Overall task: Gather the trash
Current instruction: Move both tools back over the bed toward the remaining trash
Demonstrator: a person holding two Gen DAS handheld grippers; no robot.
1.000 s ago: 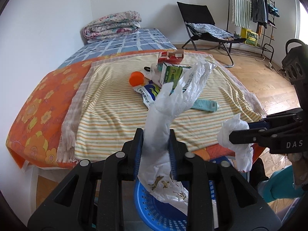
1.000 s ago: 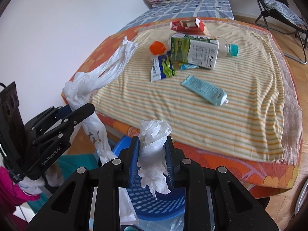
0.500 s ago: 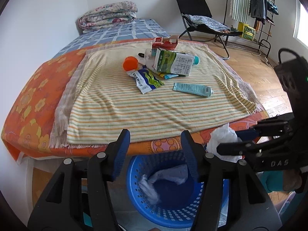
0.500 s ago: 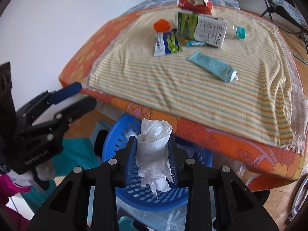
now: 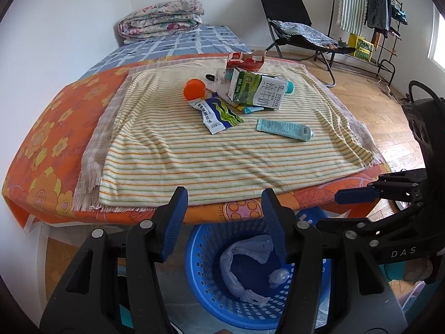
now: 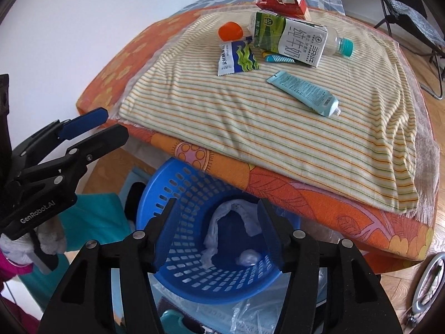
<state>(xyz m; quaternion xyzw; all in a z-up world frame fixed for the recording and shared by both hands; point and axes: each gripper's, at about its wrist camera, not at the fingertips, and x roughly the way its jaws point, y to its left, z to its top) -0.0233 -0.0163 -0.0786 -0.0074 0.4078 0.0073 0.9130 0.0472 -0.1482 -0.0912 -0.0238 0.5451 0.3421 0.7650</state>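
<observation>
We see plain white walls and a wooden parquet floor. A bed fills the middle, covered in an orange floral sheet with a striped blanket laid over it and a blue checked sheet farther back. A folded floral quilt rests at the far end against the wall. To the right stand a black folding chair and a clothes rack hung with garments. Daylight enters from a window at the far right.

- I see open room straight down into the blue basket; only a white bag and crumpled tissue lie inside.
- The bed edge overhangs the basket's far rim, blocking approach from there.
- The near striped blanket is bare; the trash clusters further back.
</observation>
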